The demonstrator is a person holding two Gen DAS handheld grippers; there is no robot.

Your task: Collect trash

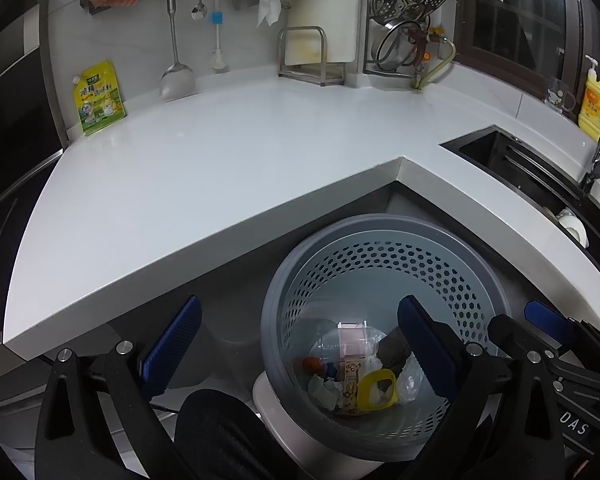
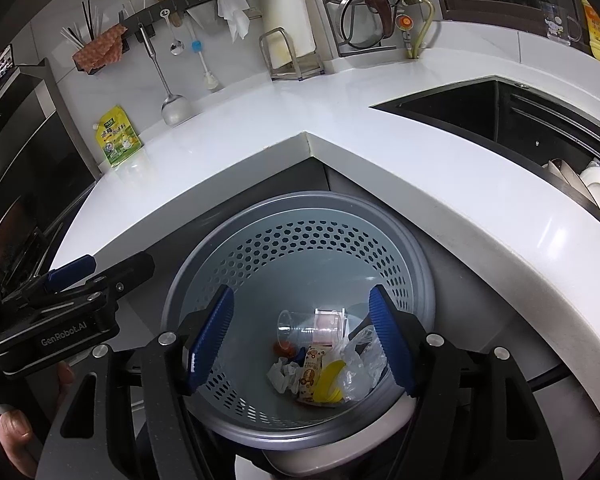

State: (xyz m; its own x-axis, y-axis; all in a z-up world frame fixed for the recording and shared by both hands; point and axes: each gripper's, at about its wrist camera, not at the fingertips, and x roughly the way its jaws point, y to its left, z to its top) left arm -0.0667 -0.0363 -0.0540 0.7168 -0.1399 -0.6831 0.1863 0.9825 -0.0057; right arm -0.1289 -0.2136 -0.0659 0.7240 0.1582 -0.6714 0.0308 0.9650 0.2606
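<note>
The trash (image 2: 320,364) is seen in the perforated bin (image 2: 300,240) below the right hand-held gripper (image 2: 302,340), whose empty jaws are spread wide; "GenRobot.AI" is read on the left hand-held gripper (image 2: 72,280), likewise wide.

Both tools tilt downward over the bin (image 2: 300,216). The right tool (image 2: 302,340) hangs above the bin's mouth, blue pads spread wide, nothing between them. The left tool (image 1: 300,344) sits just left of it, partly outside the bin's rim, pads wide apart and empty.
</note>
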